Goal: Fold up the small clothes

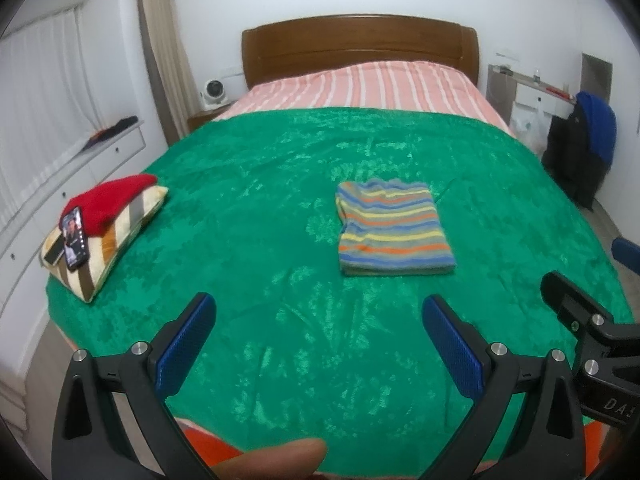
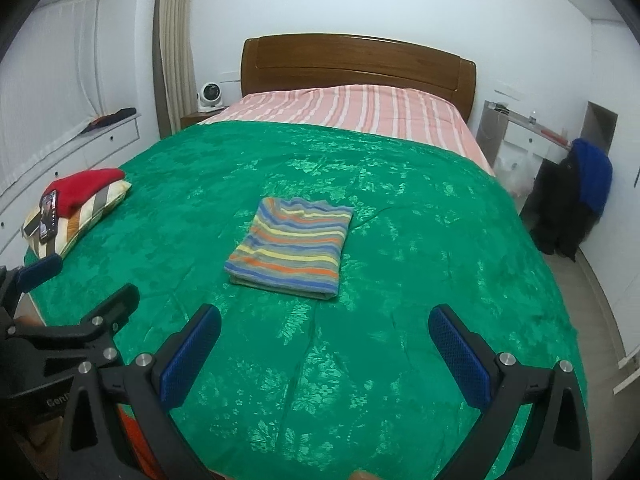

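Observation:
A striped garment (image 1: 393, 227) in blue, orange, yellow and grey lies folded into a neat rectangle on the green bedspread (image 1: 280, 208); it also shows in the right wrist view (image 2: 292, 247). My left gripper (image 1: 318, 310) is open and empty, held above the near part of the bed, short of the garment. My right gripper (image 2: 324, 322) is open and empty too, beside the left one. The right gripper's body shows at the right edge of the left wrist view (image 1: 588, 332).
A striped pillow (image 1: 104, 236) at the bed's left edge carries a red garment (image 1: 108, 202) and a phone (image 1: 74, 238). A wooden headboard (image 1: 360, 46) and pink striped sheet (image 1: 360, 86) lie beyond. White drawers (image 1: 80, 160) stand left; dark clothes (image 1: 580, 148) hang right.

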Motion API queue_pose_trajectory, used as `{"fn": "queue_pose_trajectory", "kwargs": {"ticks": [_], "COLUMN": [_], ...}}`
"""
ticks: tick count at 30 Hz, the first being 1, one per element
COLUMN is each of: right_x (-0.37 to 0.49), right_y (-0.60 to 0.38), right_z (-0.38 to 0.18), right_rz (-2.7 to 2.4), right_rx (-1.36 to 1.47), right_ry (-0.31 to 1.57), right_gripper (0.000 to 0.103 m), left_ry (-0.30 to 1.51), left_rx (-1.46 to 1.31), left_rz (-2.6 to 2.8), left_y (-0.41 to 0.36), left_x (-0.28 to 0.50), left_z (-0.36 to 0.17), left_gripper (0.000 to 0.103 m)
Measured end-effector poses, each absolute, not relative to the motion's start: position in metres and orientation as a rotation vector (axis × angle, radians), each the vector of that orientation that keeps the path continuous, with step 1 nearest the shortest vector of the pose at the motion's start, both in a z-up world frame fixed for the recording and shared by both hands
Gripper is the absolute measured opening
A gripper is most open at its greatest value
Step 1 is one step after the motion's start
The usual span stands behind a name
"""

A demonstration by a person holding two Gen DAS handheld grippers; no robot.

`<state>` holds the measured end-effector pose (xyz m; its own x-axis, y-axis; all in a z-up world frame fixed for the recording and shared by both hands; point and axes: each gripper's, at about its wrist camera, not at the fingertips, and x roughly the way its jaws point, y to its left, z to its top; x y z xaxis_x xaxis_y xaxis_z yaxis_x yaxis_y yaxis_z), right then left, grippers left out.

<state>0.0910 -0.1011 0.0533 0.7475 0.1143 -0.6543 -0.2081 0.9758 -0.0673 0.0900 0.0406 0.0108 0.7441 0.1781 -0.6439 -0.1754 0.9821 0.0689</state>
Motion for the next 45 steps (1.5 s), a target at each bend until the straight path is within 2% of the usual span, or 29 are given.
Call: {"fn": "queue_pose_trajectory", "kwargs": {"ticks": [45], "right_x": [0.092], "right_y": [-0.113], "right_z": [0.047], "right_rz": [0.111], "right_rx": [-0.132], "right_ry": [0.726], "right_gripper": [0.102], "left_ry": [0.703], "left_rx": [0.017], "left_rz": [0.224], "left_y": [0.041], "left_x": [0.094], "left_z": [0.003], "left_gripper": [0.103]}}
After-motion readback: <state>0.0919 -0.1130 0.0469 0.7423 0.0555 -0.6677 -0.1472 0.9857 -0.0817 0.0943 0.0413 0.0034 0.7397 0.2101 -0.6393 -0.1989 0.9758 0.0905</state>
